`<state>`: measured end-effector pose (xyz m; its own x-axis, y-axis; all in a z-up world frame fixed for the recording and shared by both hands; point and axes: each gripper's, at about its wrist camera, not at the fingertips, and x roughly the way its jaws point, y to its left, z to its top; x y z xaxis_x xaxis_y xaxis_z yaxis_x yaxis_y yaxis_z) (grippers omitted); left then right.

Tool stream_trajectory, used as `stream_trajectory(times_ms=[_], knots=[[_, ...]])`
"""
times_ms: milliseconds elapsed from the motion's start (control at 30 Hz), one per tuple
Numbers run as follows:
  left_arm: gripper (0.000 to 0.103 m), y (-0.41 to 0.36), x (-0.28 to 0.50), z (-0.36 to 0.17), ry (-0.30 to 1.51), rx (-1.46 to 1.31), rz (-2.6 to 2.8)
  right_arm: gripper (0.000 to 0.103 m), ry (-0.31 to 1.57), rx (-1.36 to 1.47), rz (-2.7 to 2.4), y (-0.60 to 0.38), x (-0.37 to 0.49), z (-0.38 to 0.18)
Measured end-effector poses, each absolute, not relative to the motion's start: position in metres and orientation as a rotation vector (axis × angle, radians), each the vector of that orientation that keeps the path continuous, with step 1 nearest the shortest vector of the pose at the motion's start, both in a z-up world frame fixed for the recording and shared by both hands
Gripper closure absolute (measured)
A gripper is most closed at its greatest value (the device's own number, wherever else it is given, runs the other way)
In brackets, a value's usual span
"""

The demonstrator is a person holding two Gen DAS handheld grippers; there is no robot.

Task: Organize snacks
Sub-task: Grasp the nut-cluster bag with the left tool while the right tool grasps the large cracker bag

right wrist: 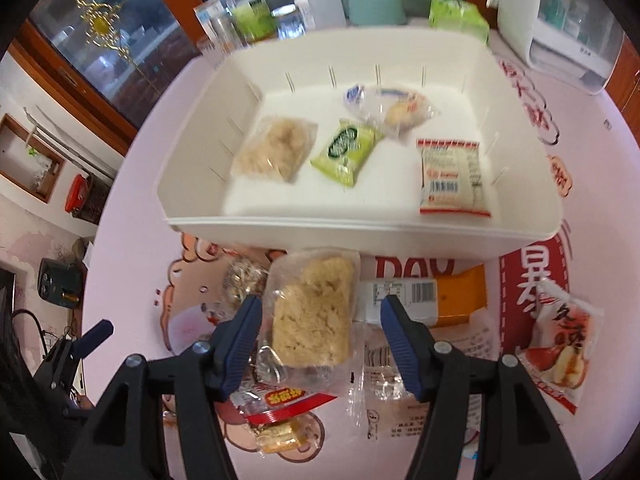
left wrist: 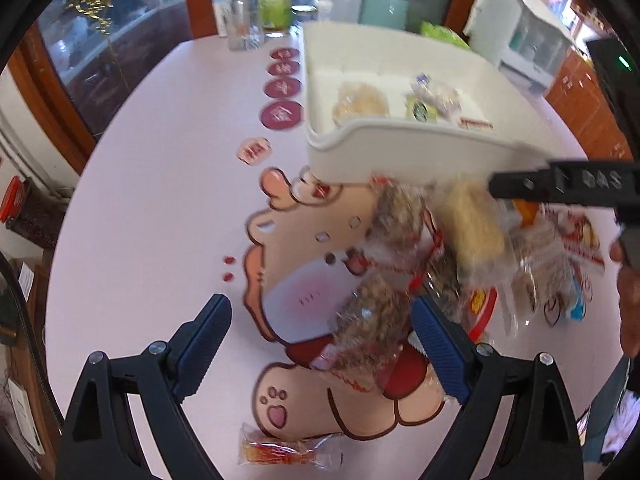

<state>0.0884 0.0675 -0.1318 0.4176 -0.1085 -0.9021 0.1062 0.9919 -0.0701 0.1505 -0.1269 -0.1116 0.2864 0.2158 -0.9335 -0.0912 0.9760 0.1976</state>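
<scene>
We see our right hand-held gripper (right wrist: pixel 320 336) spread wide and holding nothing, poised above a clear packet of pale crumbly cake (right wrist: pixel 310 312) that lies on the pink surface (right wrist: pixel 132 240) just in front of the white tray (right wrist: pixel 360 232). Beside that packet on the right lies an orange and white packet (right wrist: pixel 436 294), and further right a packet with red fruit printed on it (right wrist: pixel 560 344). Inside the tray there are four snacks apart from each other: another pale cake packet (right wrist: pixel 274 148), a green packet (right wrist: pixel 346 150), a clear wrapped pastry (right wrist: pixel 394 110) and a red-edged white packet (right wrist: pixel 452 176).

Our left hand-held gripper (left wrist: pixel 320 340) is also released, its jaws wide apart over the cartoon print on the surface. A clear bag of brown nutty snack (left wrist: pixel 372 320) lies between and just ahead of its fingers, though we cannot tell whether either finger touches it. A small orange sweet (left wrist: pixel 288 450) lies near the bottom edge, apart from the main pile.
</scene>
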Motion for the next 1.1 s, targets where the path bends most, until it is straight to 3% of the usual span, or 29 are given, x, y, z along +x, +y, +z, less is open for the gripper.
stream_trajectory(times_ms=[567, 767, 833, 1100], knots=[[0.016, 0.052, 0.100, -0.183, 1.253, -0.033, -0.136, 0.039, 1.372, 0.001, 0.225, -0.094, 0.166, -0.164], [0.045, 0.047, 0.099, -0.189, 1.257, -0.054, -0.126, 0.042, 1.348, -0.069, 0.224, -0.082, 0.161, -0.167], [0.060, 0.044, 0.095, -0.188, 1.247, -0.055, -0.125, 0.045, 1.338, -0.075, 0.213, -0.082, 0.160, -0.166], [0.062, 0.041, 0.088, -0.190, 1.249, -0.089, -0.116, 0.046, 1.296, -0.108, 0.208, -0.083, 0.143, -0.160]])
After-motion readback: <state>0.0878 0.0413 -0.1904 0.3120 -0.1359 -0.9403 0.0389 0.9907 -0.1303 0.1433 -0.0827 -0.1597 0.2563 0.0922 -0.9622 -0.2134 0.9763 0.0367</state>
